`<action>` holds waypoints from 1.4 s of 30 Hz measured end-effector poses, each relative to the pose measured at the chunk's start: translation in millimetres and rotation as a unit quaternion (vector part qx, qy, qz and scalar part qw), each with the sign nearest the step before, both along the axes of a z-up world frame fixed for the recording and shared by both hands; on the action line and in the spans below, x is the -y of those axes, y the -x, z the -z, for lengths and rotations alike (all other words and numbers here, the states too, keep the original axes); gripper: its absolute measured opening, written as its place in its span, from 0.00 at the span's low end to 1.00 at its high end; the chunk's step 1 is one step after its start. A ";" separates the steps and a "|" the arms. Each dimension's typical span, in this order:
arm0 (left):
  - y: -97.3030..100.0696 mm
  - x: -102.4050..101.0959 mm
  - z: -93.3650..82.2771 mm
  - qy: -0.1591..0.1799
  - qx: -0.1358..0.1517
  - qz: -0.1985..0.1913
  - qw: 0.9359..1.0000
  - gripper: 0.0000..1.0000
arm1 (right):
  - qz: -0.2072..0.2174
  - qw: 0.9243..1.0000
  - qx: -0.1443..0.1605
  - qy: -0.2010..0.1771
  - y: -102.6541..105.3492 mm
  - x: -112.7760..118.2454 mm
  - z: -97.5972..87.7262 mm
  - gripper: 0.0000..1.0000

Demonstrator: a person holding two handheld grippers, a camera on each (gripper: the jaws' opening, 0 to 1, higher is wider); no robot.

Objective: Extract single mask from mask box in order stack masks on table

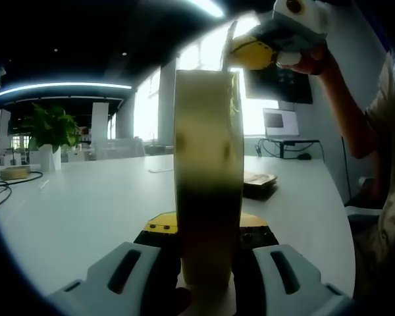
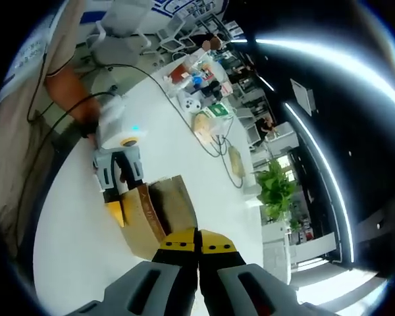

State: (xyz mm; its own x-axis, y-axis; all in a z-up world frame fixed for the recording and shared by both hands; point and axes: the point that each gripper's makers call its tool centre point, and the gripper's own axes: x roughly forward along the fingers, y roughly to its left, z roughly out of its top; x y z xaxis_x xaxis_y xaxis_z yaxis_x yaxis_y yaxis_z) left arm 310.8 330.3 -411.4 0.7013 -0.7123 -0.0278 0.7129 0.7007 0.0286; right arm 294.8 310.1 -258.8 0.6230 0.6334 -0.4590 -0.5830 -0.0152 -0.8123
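Observation:
A tall beige mask box (image 1: 207,164) stands edge-on between my left gripper's (image 1: 207,225) jaws, which are shut on its sides. In the right gripper view the same brown box (image 2: 159,210) lies below my right gripper (image 2: 197,242), with the left gripper (image 2: 126,197) clamped on its far end. My right gripper (image 1: 253,52) is held in a hand above the box top. Its jaws are pressed together, and a thin pale sliver, seemingly a mask (image 1: 232,36) seen edge-on, runs from them down to the box.
The white table (image 1: 85,197) stretches left and ahead. A dark flat object (image 1: 258,179) lies just beyond the box. A potted plant (image 1: 49,128) and a cable (image 1: 3,187) sit far left. The person's arm (image 1: 345,112) is at the right. Cables and clutter (image 2: 204,99) cover the table's far end.

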 end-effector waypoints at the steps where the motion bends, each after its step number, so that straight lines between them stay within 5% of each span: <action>1: 0.0 -0.1 0.1 0.000 0.000 0.000 1.000 0.20 | 0.000 1.000 0.001 -0.002 0.4 0.3 -1.4 0.00; 42: -0.3 -0.6 -0.3 -0.001 0.000 0.000 1.000 0.20 | 0.021 0.996 0.060 -0.066 2.9 18.9 -59.1 0.00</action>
State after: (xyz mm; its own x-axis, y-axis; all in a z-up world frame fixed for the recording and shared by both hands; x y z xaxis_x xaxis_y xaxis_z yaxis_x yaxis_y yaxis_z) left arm 311.2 331.0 -411.1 0.7018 -0.7118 -0.0286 0.7124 0.7011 0.0298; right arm 291.9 291.2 -199.7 0.6949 0.6563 -0.2940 -0.4802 0.1191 -0.8691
